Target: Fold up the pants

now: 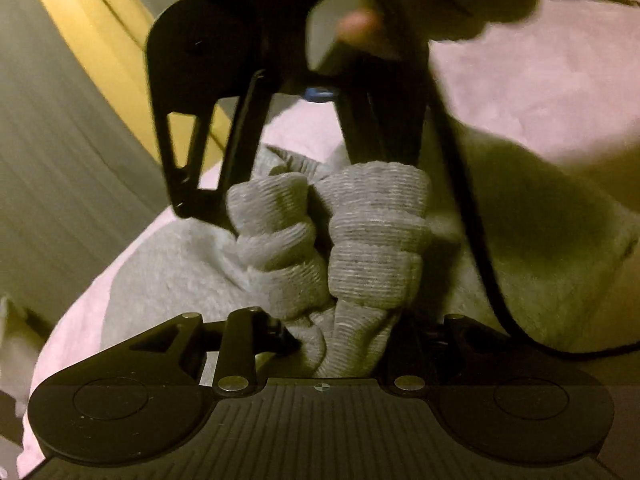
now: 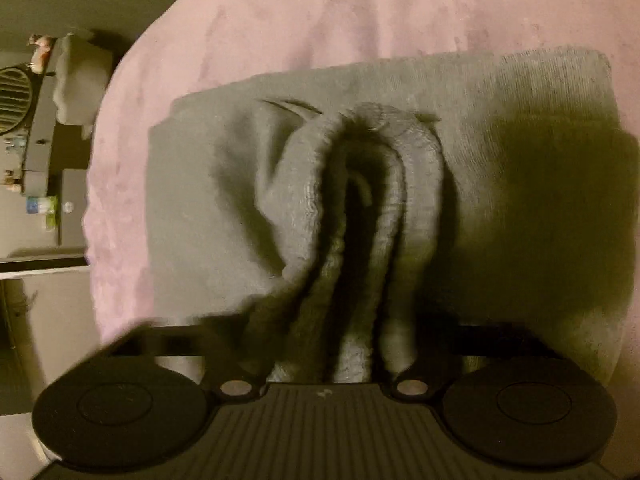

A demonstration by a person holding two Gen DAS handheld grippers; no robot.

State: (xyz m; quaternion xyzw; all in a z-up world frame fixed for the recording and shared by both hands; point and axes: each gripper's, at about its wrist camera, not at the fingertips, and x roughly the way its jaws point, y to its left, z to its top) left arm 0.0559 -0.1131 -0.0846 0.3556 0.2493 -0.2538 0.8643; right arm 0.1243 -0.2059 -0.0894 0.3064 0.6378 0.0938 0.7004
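Grey knit pants (image 2: pixel 224 200) lie partly folded on a pink blanket (image 2: pixel 320 12). My right gripper (image 2: pixel 340 356) is shut on a bunched, lifted fold of the pants (image 2: pixel 360 208); its fingers are hidden by the cloth. In the left wrist view my left gripper (image 1: pixel 340 336) is shut on ribbed grey cuffs of the pants (image 1: pixel 372 240). The right gripper (image 1: pixel 304 184) also shows there from the front, just beyond the cuffs, pinching the same bunched cloth, with the holder's hand (image 1: pixel 400 8) above it.
The pink blanket (image 1: pixel 540 80) covers the surface under the pants. A black cable (image 1: pixel 476 224) hangs across the left wrist view. A yellow strip (image 1: pixel 104 40) and grey wall are at left. Dark furniture with small items (image 2: pixel 36 128) stands beyond the blanket's edge.
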